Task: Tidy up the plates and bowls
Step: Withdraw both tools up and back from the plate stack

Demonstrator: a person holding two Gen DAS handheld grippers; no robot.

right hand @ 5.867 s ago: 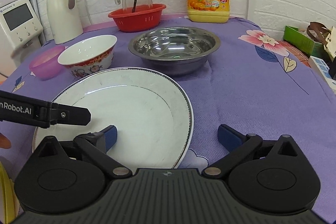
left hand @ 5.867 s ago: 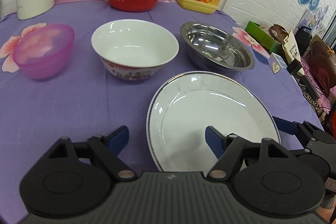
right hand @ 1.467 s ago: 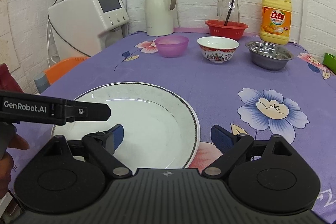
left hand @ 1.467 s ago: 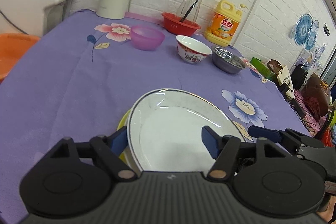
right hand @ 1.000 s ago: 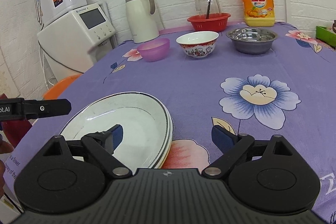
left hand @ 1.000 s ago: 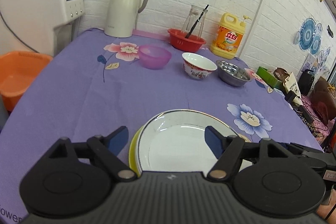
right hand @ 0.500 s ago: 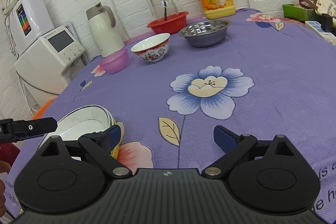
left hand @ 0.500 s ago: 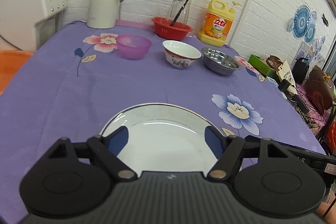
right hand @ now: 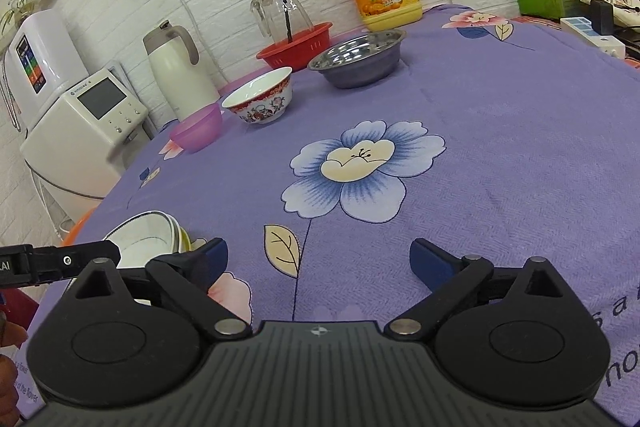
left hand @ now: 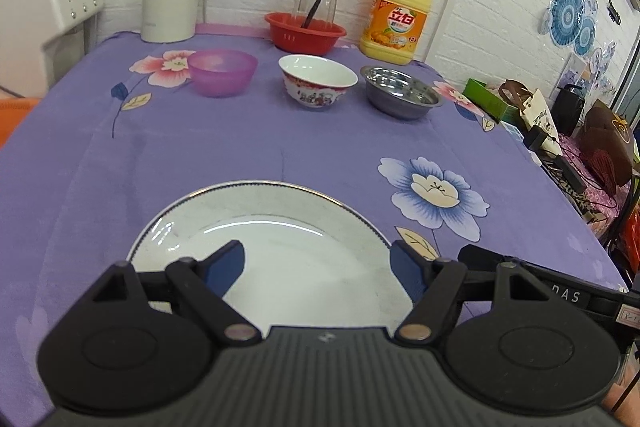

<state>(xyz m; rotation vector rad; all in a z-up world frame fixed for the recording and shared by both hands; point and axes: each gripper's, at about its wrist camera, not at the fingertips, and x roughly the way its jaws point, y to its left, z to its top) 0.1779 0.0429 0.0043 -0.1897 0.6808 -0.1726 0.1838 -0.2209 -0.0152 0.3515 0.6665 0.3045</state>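
The desk (left hand: 200, 155) is covered by a purple flowered cloth. Near its front edge a white plate (left hand: 276, 251) is seen lying on top of a stack of other plates. Along the far side three bowls are lined up apart from one another: a steel bowl (left hand: 401, 97), a white patterned bowl (left hand: 317, 81) and a purple bowl (left hand: 222, 71). The left tool (left hand: 318, 265) is held wide above the plate, gripping nothing. The right tool (right hand: 318, 259) is likewise held wide and empty over bare cloth, beside the stack.
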